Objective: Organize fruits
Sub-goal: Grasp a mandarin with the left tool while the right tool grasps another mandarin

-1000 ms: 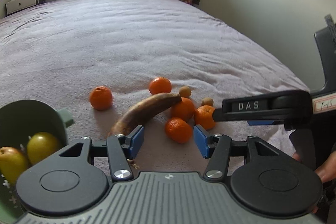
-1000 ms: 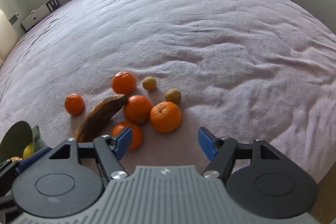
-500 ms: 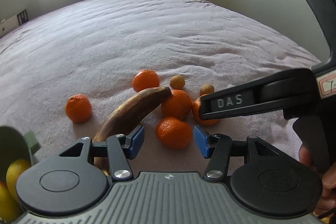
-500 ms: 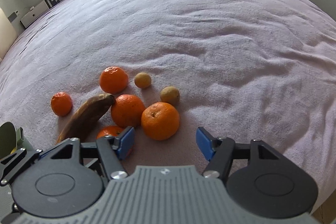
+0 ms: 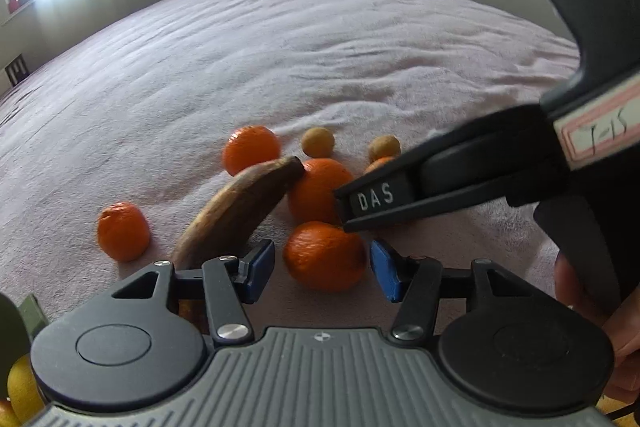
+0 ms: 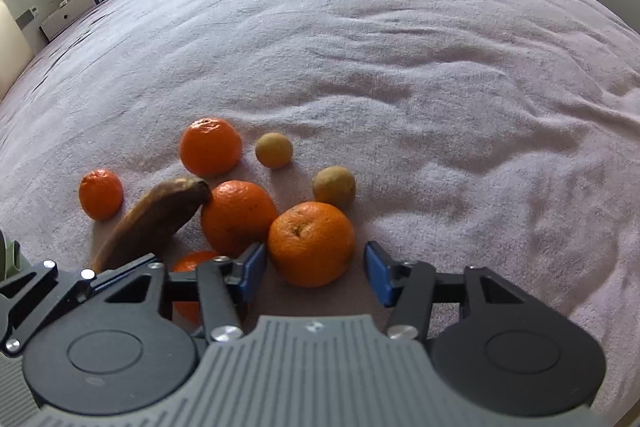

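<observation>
Left wrist view looks down over a pinkish bedspread (image 5: 280, 59) where the fruit lies in one loose cluster. The overripe brown banana (image 5: 240, 211) serves as the landmark. The left gripper (image 5: 322, 273) hangs low just right of the banana's near end, its blue pads parted about halfway, and a mandarin (image 5: 325, 255) sits in the gap between them; the pads do not press it. Beyond that mandarin, a second one (image 5: 316, 191) touches the banana's dark tip, a third (image 5: 250, 149) lies just behind the tip, and a fourth (image 5: 122, 237) sits alone to the banana's left. Two small tan fruits (image 5: 318, 143) lie farther back to the right of the tip. A green container (image 5: 16, 323) holding yellow fruit (image 5: 22, 383) shows at the lower left edge, nearer than the banana.

The right gripper (image 6: 314, 273) is over the cluster's right side, well right of the banana, and its jaws are closing. A large mandarin (image 6: 311, 243) lies between its blue pads, close to the left pad, with clear space on the right, so it is not gripped. A person's hand (image 5: 600, 311) holds this tool.
</observation>
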Action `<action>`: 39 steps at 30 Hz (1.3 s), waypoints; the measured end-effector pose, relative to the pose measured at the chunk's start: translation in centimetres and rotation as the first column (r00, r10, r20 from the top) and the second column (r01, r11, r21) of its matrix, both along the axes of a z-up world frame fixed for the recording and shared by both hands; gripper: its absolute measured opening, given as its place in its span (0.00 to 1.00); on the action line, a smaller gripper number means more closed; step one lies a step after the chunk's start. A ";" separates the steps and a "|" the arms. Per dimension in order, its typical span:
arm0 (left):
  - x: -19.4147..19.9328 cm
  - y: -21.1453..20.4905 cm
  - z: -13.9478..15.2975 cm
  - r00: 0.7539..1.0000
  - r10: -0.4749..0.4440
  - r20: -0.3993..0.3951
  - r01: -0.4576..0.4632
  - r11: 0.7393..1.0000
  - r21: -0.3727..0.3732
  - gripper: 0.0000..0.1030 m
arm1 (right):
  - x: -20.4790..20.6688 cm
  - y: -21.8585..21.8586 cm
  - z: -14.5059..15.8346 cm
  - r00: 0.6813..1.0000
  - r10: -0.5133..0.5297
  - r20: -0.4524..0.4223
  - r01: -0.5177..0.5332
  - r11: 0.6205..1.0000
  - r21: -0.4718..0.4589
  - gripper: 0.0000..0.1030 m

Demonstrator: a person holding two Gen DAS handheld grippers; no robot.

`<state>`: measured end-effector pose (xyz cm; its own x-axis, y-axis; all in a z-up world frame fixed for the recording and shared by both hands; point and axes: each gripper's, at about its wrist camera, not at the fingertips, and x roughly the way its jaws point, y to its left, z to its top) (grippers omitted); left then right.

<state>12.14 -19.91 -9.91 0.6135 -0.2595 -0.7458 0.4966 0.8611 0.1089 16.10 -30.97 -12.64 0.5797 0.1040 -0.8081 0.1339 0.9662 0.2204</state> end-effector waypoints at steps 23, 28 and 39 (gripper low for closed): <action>0.5 1.0 0.1 0.998 0.031 -0.056 -0.034 0.998 -0.049 0.50 | -0.2 0.3 0.5 1.000 0.021 0.002 -0.021 1.000 -0.016 0.43; 0.0 1.2 0.7 0.997 0.051 -0.065 -0.054 0.998 -0.042 0.50 | -0.5 0.1 0.9 1.000 -0.001 -0.021 0.000 1.000 -0.022 0.42; -2.5 2.6 3.8 0.994 0.087 -0.071 -0.092 0.994 -0.066 0.49 | -2.6 0.0 3.7 1.000 -0.021 -0.016 0.021 1.000 -0.009 0.42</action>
